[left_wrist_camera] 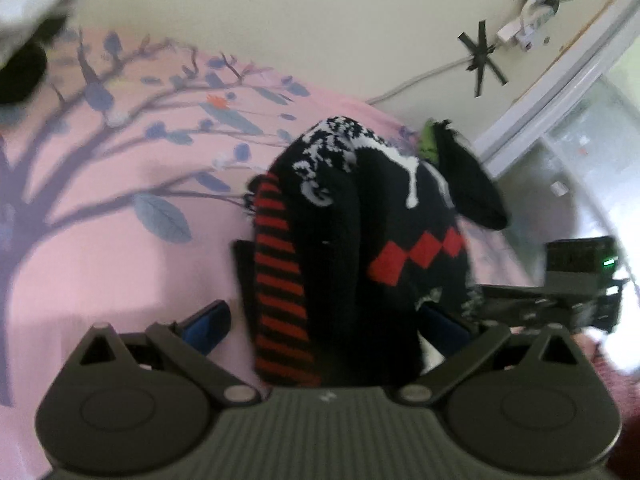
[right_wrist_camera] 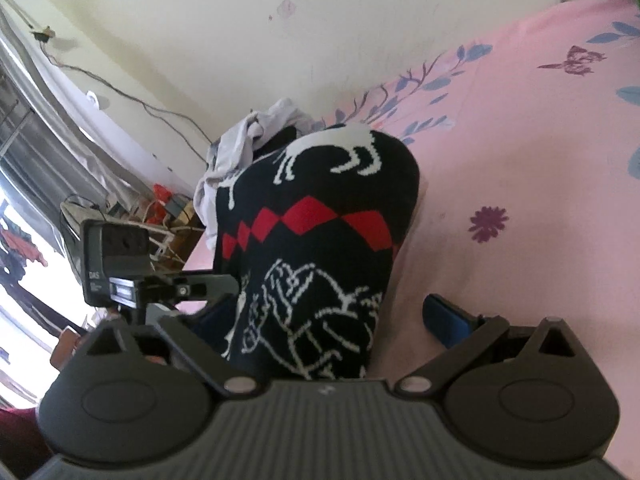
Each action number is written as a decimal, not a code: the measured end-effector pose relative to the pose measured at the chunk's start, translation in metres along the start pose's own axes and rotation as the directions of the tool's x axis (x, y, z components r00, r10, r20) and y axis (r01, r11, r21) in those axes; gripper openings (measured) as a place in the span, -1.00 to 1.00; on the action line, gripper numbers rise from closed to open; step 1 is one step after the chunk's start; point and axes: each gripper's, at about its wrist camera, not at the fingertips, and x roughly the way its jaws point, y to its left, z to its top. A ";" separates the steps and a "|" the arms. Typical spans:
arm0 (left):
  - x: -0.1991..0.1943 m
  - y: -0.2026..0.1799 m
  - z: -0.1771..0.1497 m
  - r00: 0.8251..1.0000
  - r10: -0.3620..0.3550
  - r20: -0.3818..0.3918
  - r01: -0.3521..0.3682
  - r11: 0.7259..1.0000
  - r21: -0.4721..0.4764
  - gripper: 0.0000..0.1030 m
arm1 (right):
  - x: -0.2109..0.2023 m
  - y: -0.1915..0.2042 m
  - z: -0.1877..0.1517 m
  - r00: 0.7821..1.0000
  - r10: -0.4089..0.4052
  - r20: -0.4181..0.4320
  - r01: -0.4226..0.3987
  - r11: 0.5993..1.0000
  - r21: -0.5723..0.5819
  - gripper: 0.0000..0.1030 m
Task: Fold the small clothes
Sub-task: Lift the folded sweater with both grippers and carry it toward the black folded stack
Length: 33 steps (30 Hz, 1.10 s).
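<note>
we are looking at a black knitted sweater (left_wrist_camera: 360,240) with red diamonds, white figures and a red-and-black striped sleeve (left_wrist_camera: 280,280), bunched and hanging between both tongs above the pink floral bed sheet (left_wrist_camera: 100,260). the left tongs (left_wrist_camera: 324,320) and right tongs (right_wrist_camera: 332,316) are spreading wide around the knit, perhaps not pinching it. the other tool's camera block (right_wrist_camera: 112,264) is reading "das". pale crumpled cloth (right_wrist_camera: 244,148) is lying behind.
</note>
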 end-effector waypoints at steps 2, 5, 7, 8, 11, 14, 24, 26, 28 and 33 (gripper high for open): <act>0.005 0.005 0.004 0.998 -0.069 -0.015 0.068 0.996 -0.056 1.00 | 0.011 0.005 0.005 1.000 0.002 -0.024 -0.002 1.000 -0.016 0.72; 0.012 0.004 0.006 0.995 -0.099 -0.021 0.098 0.994 -0.052 0.99 | 0.024 0.008 0.007 0.998 0.017 -0.057 -0.019 1.000 -0.020 0.58; 0.016 0.002 0.005 0.994 -0.112 -0.012 0.111 0.993 -0.027 0.98 | 0.029 0.009 0.010 0.998 0.023 -0.066 -0.025 0.999 -0.040 0.56; 0.018 0.002 0.005 0.993 -0.118 -0.005 0.118 0.993 -0.015 0.97 | 0.029 0.007 0.011 0.997 0.031 -0.064 -0.033 0.999 -0.033 0.55; 0.023 0.001 0.006 0.992 -0.125 0.004 0.125 0.992 -0.007 0.97 | 0.034 0.005 0.012 0.998 0.040 -0.047 -0.040 0.999 0.001 0.41; 0.027 -0.011 0.005 0.995 -0.103 -0.009 0.103 0.994 0.021 0.97 | 0.028 0.015 0.008 0.999 0.040 -0.021 -0.041 0.998 -0.038 0.21; 0.091 -0.087 0.008 0.976 -0.190 -0.109 0.201 0.975 0.093 0.95 | -0.058 -0.003 -0.018 0.996 -0.046 0.081 0.047 0.999 -0.019 0.14; 0.116 -0.108 0.010 0.966 -0.210 -0.149 0.227 0.968 0.108 0.95 | -0.087 -0.015 -0.025 0.990 -0.086 0.116 0.086 0.996 0.005 0.14; 0.139 -0.133 0.011 0.958 -0.220 -0.185 0.247 0.960 0.134 0.95 | -0.113 -0.028 -0.034 0.982 -0.120 0.144 0.115 0.993 0.039 0.14; 0.169 -0.194 0.032 0.945 -0.257 -0.201 0.297 0.933 0.202 0.95 | -0.177 -0.045 -0.039 0.954 -0.187 0.232 0.176 0.982 0.070 0.13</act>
